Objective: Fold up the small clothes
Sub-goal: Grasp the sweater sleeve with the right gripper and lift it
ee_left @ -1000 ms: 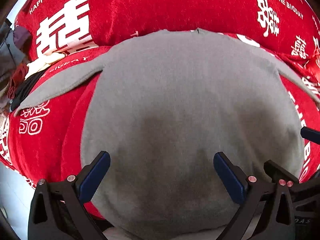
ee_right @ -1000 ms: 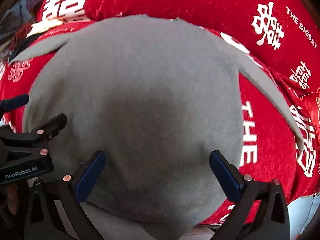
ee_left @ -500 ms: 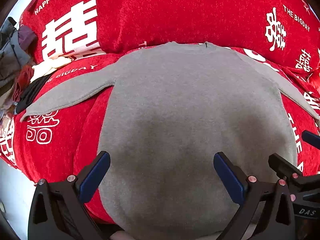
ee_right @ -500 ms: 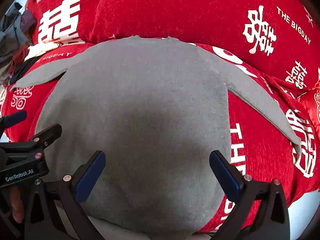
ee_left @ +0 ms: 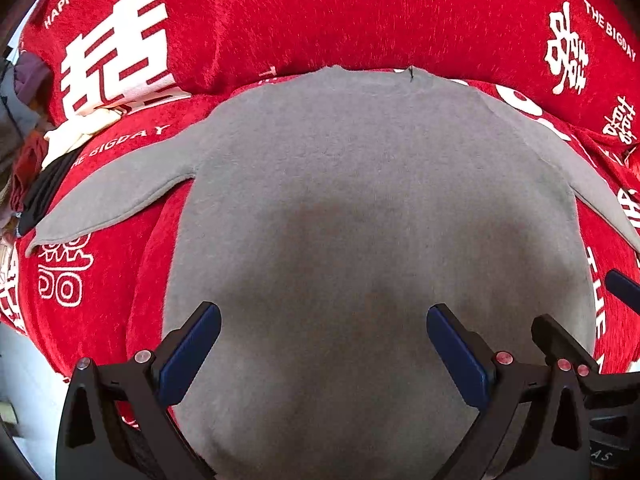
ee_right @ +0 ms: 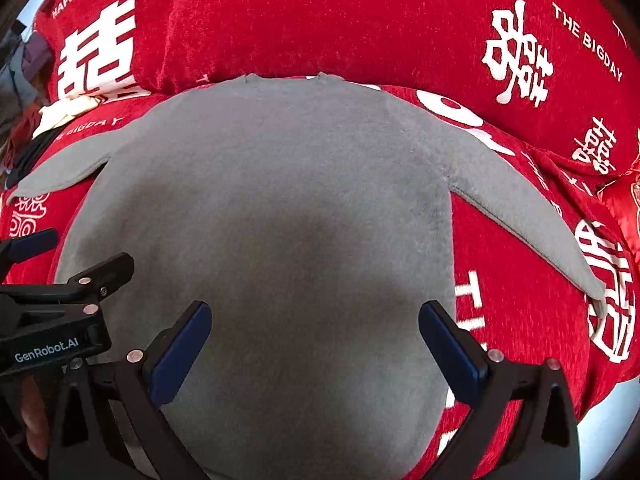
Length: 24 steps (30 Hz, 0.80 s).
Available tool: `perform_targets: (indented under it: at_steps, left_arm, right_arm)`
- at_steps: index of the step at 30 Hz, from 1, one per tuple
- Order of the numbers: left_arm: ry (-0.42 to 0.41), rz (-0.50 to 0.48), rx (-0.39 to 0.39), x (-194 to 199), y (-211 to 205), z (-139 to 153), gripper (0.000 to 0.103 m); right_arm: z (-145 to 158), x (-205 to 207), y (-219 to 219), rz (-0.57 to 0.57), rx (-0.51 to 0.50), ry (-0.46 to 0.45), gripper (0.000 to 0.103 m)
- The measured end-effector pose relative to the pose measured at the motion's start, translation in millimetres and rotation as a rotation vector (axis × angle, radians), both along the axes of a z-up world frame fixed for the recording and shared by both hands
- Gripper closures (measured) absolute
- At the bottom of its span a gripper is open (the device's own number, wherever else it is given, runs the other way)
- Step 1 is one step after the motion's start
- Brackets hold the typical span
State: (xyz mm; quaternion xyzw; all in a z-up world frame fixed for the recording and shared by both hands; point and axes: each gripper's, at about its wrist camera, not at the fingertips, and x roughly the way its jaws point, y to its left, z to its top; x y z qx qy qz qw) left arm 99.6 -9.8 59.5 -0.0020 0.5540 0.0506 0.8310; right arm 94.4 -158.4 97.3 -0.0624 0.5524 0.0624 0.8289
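A small grey long-sleeved sweater [ee_left: 360,208] lies flat and spread on a red cover, neck at the far side, both sleeves [ee_left: 116,196] angled outward. It also shows in the right wrist view [ee_right: 272,208], with its right sleeve [ee_right: 528,220] stretched out. My left gripper [ee_left: 323,342] is open and empty, above the sweater's near hem. My right gripper [ee_right: 314,340] is open and empty beside it, also above the near hem. Each gripper shows at the edge of the other's view.
The red cover [ee_left: 360,20] with white lettering lies over a seat and a raised back cushion. A pile of other clothes [ee_left: 36,152] sits at the far left. Pale floor [ee_left: 24,392] shows past the cover's near left edge.
Both grippers have pulled back from the sweater, so more of it and its sleeves are in view. Both stay open. The sweater has not moved.
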Motion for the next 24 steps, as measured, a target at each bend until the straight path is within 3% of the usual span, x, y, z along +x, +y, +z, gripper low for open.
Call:
perform_targets:
  at_steps: [12,24]
  left_arm:
    - [0.064,-0.018,-0.008,47.3,-38.2,-12.7,0.000]
    - [0.068,-0.139,0.009,106.6,-126.8,-7.4,0.000]
  right_arm:
    - [-6.2,32.9,-43.9,-0.106,0.040,-0.002,0.000]
    - [-16.3,47.1,-204.0,-0.506,0.110,-0.010,0.000]
